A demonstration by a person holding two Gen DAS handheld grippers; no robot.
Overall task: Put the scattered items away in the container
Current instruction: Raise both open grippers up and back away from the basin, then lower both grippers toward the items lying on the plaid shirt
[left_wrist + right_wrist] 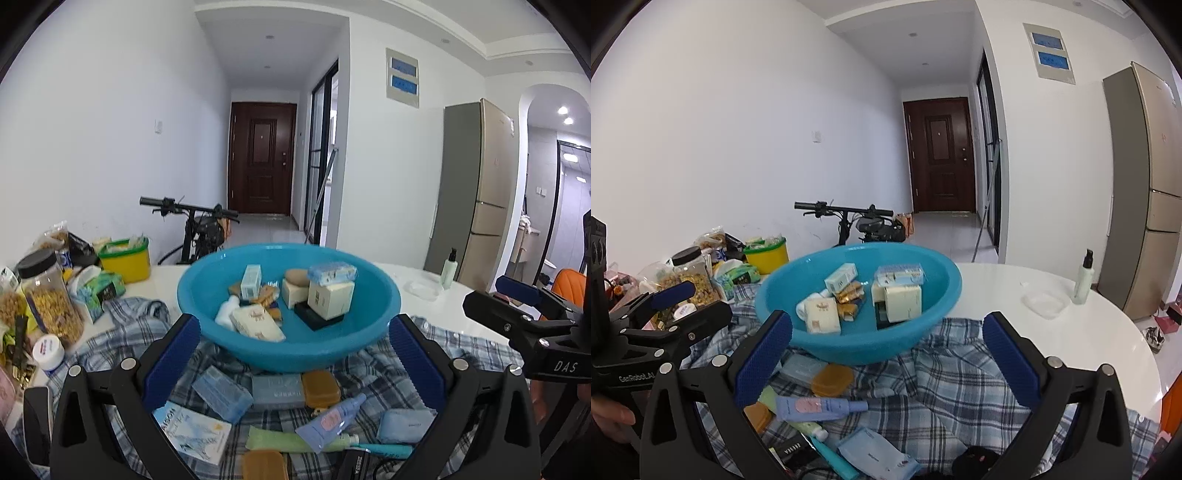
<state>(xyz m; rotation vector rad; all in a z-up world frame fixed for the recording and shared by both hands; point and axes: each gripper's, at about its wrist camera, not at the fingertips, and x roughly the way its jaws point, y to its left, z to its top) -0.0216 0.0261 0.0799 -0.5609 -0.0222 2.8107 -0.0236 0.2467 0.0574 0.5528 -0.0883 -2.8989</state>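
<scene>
Left tongs [295, 354]: hovering above the checked cloth, blue pads spread wide, nothing between them.
Right tongs [886, 350]: also spread wide and gripping nothing, hanging just short of the basin.
Basin [384, 317]: a blue plastic bowl sitting on the checked cloth [953, 369] on the white bench [1089, 339]; it is holding several small boxes, soap bars and wrapped packets.
Scattered items: lying on the cloth in front of the basin, between and below the left tongs' fingers.
Near the basin: a clear blue box [221, 393], a grey-blue flat packet [277, 391] and an amber soap case [320, 387].
Nearer the camera: a lilac tube [328, 422] lying across a green tube [284, 441], and a printed card box [195, 432].
Bench's left edge: a jar with a black lid [48, 295] and a yellow tub [127, 260] standing.
Bench's far right: a pump bottle [1084, 280] standing well apart from the basin.
</scene>
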